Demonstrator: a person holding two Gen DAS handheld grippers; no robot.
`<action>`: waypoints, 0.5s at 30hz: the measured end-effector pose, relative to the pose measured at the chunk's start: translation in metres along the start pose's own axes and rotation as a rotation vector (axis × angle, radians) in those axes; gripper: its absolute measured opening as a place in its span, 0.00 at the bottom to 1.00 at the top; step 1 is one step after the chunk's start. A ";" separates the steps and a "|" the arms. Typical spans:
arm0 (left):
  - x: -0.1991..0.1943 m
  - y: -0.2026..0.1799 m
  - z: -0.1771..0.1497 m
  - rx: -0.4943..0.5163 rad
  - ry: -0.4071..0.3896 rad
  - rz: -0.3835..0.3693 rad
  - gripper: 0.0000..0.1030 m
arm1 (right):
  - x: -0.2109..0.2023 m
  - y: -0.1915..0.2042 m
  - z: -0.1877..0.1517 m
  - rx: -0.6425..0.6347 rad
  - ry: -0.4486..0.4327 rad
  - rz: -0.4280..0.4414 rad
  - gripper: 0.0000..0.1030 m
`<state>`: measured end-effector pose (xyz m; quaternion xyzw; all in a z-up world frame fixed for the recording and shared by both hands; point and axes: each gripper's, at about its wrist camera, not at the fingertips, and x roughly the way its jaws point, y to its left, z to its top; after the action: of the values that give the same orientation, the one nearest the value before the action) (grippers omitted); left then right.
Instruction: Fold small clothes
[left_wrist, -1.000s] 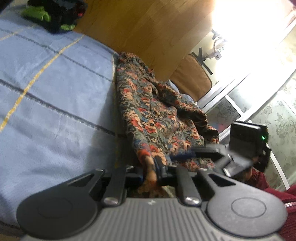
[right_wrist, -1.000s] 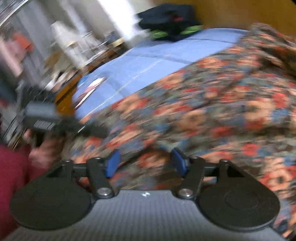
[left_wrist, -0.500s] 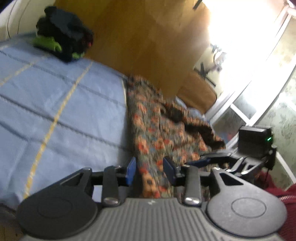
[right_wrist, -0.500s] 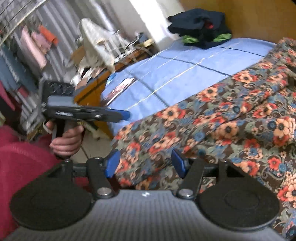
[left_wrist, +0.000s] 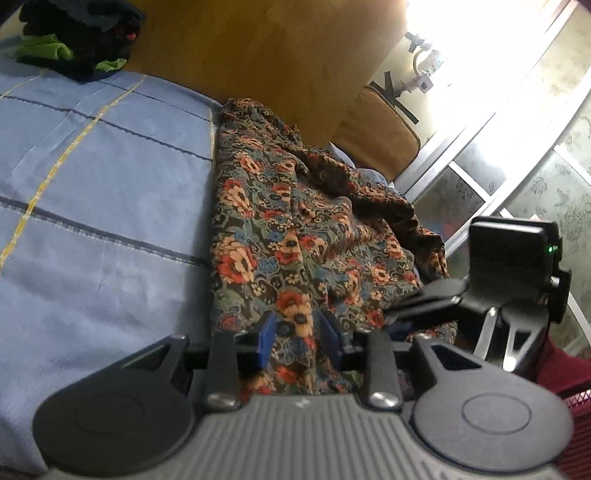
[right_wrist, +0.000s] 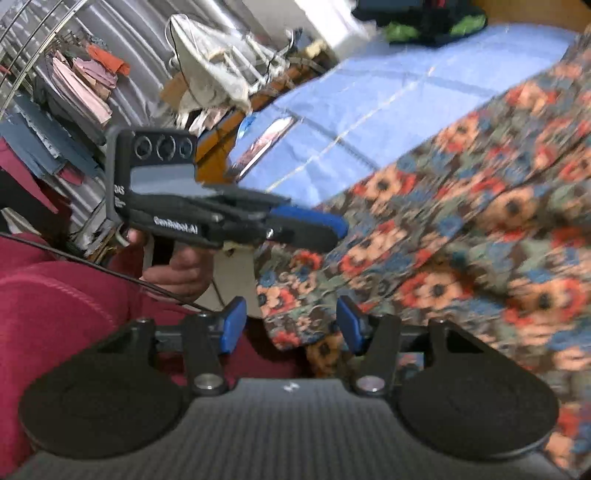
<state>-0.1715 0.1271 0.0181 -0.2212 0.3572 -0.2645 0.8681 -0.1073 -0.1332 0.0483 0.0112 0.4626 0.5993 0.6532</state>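
A dark floral garment (left_wrist: 295, 229) lies crumpled along the right side of the blue bedsheet (left_wrist: 103, 206). My left gripper (left_wrist: 297, 336) is open, its blue pads straddling the garment's near hem without pinching it. My right gripper (right_wrist: 290, 325) is open too, with the garment's near corner (right_wrist: 443, 236) between its pads, loose. The right gripper also shows at the right of the left wrist view (left_wrist: 436, 299), low over the hem. The left gripper shows in the right wrist view (right_wrist: 306, 229), just left of the fabric.
A pile of black and green clothes (left_wrist: 77, 40) sits at the bed's far corner by the wooden headboard (left_wrist: 258, 55). A tan pillow (left_wrist: 380, 140) and bright window (left_wrist: 480, 110) lie beyond the garment. A cluttered rack (right_wrist: 74, 92) stands beside the bed.
The left gripper, shut on the hem a second ago, has opened and let go. Both grippers have drawn back toward the near hem, and the garment lies on the bed.
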 end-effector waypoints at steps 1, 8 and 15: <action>-0.002 0.001 0.002 0.004 -0.002 -0.002 0.26 | -0.008 -0.001 0.000 0.001 -0.027 -0.017 0.56; 0.007 -0.010 0.030 0.061 -0.041 -0.012 0.26 | -0.070 -0.035 -0.016 0.151 -0.303 -0.161 0.56; 0.045 -0.019 0.066 0.131 -0.030 -0.026 0.26 | -0.136 -0.073 -0.050 0.412 -0.599 -0.371 0.56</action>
<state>-0.1014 0.0981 0.0490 -0.1723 0.3230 -0.2950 0.8826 -0.0622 -0.2886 0.0586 0.2322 0.3565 0.3365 0.8401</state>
